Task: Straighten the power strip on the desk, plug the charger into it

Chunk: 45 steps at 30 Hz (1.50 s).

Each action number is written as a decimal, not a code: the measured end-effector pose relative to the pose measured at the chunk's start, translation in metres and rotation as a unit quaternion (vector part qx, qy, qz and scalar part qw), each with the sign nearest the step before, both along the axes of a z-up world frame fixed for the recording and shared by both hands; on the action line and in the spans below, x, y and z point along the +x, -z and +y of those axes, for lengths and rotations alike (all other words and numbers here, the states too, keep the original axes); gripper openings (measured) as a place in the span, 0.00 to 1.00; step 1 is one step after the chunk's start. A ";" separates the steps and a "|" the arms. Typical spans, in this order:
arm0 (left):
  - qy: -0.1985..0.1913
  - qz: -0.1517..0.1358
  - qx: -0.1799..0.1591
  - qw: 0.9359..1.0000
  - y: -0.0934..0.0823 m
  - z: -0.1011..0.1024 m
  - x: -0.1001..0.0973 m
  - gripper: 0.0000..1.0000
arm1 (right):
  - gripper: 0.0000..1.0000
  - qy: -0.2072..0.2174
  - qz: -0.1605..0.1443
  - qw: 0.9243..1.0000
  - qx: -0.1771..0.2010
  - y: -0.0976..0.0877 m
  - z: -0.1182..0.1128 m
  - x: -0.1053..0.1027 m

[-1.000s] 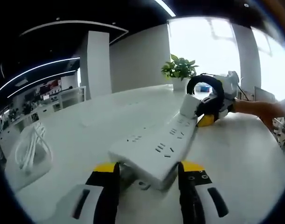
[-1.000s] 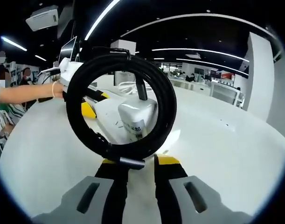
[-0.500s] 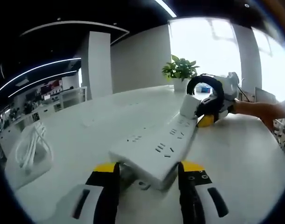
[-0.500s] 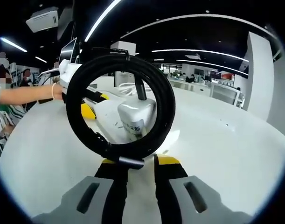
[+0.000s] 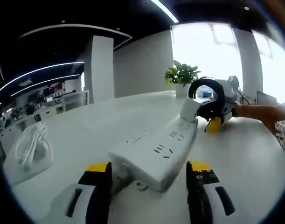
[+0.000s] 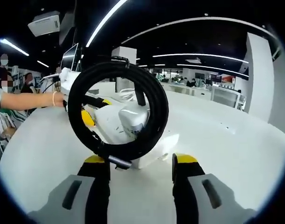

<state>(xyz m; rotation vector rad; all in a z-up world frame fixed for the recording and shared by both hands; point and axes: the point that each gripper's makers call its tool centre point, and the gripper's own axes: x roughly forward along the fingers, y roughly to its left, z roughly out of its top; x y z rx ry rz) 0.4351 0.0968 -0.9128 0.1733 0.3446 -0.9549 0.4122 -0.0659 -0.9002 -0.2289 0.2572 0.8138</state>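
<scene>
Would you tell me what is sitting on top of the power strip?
A white charger stands on the far end of the power strip, its black coiled cable upright beside it. Its prongs and socket are covered.

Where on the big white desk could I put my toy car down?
Bare desk lies beside the power strip, and more past the charger. It is crowded by the bundled white cable and where the black cord coil meets the strip.

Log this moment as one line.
left gripper open, straddling power strip | right gripper open | charger on strip's end
</scene>
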 end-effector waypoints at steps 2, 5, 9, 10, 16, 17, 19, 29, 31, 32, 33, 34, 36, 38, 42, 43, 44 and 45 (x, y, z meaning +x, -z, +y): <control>0.004 -0.004 0.008 1.000 0.001 -0.002 -0.002 0.74 | 0.59 0.000 -0.001 1.000 0.004 -0.002 -0.002 0.000; 0.007 -0.005 0.014 1.000 0.002 -0.003 -0.004 0.80 | 0.66 0.000 0.002 1.000 0.016 -0.006 -0.002 -0.001; 0.010 -0.002 0.018 1.000 0.002 -0.004 -0.009 0.87 | 0.77 0.002 -0.002 1.000 0.031 -0.010 -0.003 -0.002; 0.006 0.000 0.019 1.000 0.003 -0.003 -0.009 0.89 | 0.82 0.000 -0.002 0.999 0.033 -0.010 -0.003 -0.002; -0.003 0.001 0.016 1.000 0.000 0.002 -0.013 0.93 | 0.99 -0.010 0.006 0.999 0.037 -0.007 0.000 -0.006; -0.005 0.001 0.012 1.000 -0.002 0.003 -0.013 0.94 | 1.00 -0.011 0.007 0.999 0.038 -0.006 0.001 -0.007; -0.007 -0.001 0.006 1.000 -0.005 0.003 -0.014 0.97 | 1.00 -0.011 0.004 0.999 0.040 -0.007 0.001 -0.008; -0.016 -0.013 -0.028 0.999 -0.024 0.003 -0.029 0.97 | 1.00 -0.014 -0.014 0.999 0.048 -0.020 0.003 -0.021; -0.014 -0.007 -0.035 0.999 -0.026 0.002 -0.034 0.99 | 1.00 -0.016 -0.019 0.999 0.036 -0.021 0.003 -0.026; -0.013 -0.006 -0.037 0.999 -0.027 0.003 -0.036 0.99 | 1.00 -0.019 -0.022 0.999 0.028 -0.022 0.003 -0.029; -0.012 -0.008 -0.038 0.999 -0.028 0.003 -0.039 0.99 | 1.00 -0.020 -0.022 0.999 0.025 -0.022 0.003 -0.032; -0.012 -0.010 -0.039 0.999 -0.028 0.003 -0.040 0.99 | 1.00 -0.021 -0.024 0.999 0.024 -0.024 0.003 -0.034; -0.014 -0.012 -0.038 0.999 -0.030 0.005 -0.044 0.99 | 1.00 -0.024 -0.024 0.999 0.029 -0.028 0.003 -0.041; -0.016 -0.014 -0.039 0.999 -0.033 0.006 -0.047 0.99 | 1.00 -0.026 -0.022 0.999 0.041 -0.033 0.004 -0.046; -0.023 -0.011 -0.044 0.999 -0.038 0.011 -0.052 0.99 | 0.99 -0.030 -0.025 0.998 0.047 -0.041 0.002 -0.055; -0.024 -0.008 -0.044 0.999 -0.039 0.012 -0.054 0.99 | 1.00 -0.034 -0.027 0.998 0.046 -0.043 0.002 -0.059; -0.027 -0.003 -0.043 0.999 -0.039 0.014 -0.056 0.98 | 1.00 -0.036 -0.032 0.998 0.047 -0.045 0.001 -0.062; -0.026 -0.001 -0.041 0.999 -0.040 0.015 -0.059 0.96 | 1.00 -0.040 -0.038 0.997 0.046 -0.048 0.001 -0.066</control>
